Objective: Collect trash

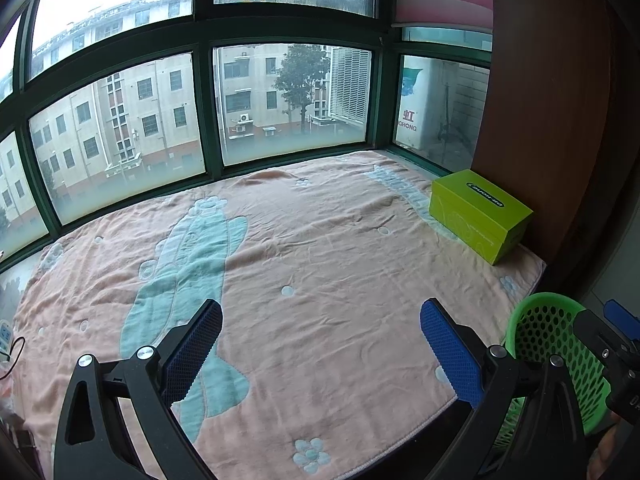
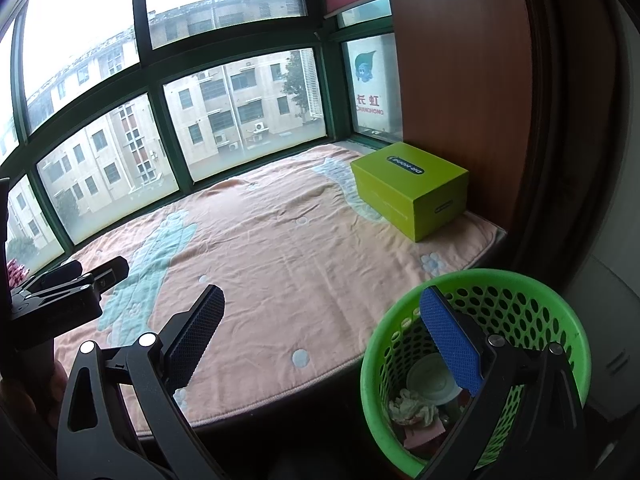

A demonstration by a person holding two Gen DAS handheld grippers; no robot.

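Observation:
A green perforated trash basket [image 2: 532,300] stands on the floor at the right front corner of the bed; the left wrist view shows it too [image 1: 548,328]. Inside lie crumpled paper [image 2: 412,404], a pale round lid [image 2: 432,376] and pink scraps. My right gripper [image 2: 322,308] is open and holds nothing, its right finger over the basket's mouth. Over the front of the pink blanket [image 1: 320,260] my left gripper [image 1: 320,320] is open with nothing between its fingers. The left gripper's body [image 2: 68,292] shows at the left of the right wrist view.
A lime green box [image 2: 412,190] sits on the blanket [image 2: 280,248] at the far right, against a brown wooden panel [image 2: 460,80]. Green-framed windows [image 1: 200,112] run along the far side of the bed. A white device with a cord [image 1: 6,336] lies at the left edge.

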